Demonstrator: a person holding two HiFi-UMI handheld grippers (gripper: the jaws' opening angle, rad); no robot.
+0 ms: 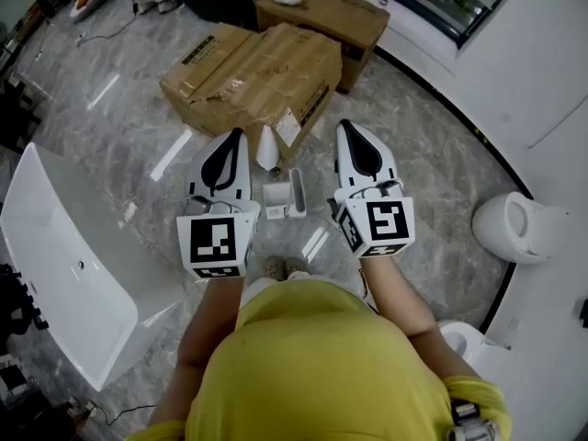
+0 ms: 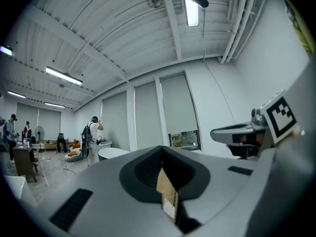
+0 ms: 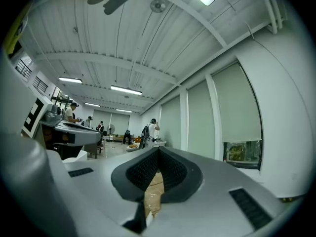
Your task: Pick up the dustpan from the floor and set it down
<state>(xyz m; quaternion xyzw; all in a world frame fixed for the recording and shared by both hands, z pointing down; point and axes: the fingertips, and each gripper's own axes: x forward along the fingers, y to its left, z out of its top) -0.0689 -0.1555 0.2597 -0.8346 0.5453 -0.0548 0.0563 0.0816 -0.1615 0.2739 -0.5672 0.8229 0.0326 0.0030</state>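
On the grey marble floor between my two grippers stands a small white dustpan [image 1: 283, 197] with an upright handle. A white cone-shaped piece [image 1: 266, 149] stands just beyond it. My left gripper [image 1: 237, 136] is held up level to the dustpan's left, with its jaws together and nothing between them. My right gripper [image 1: 344, 125] is level on the dustpan's right, also shut and holding nothing. Both are well above the floor. Through the slit of the left gripper [image 2: 162, 150] and of the right gripper [image 3: 158, 150], only a sliver of brown cardboard shows.
A large crumpled cardboard box [image 1: 257, 72] lies ahead, with a second box [image 1: 322, 15] behind it. A white bathtub [image 1: 64, 255] is on the left and a toilet [image 1: 514, 228] on the right by the curved wall. A person [image 2: 92, 135] stands far off.
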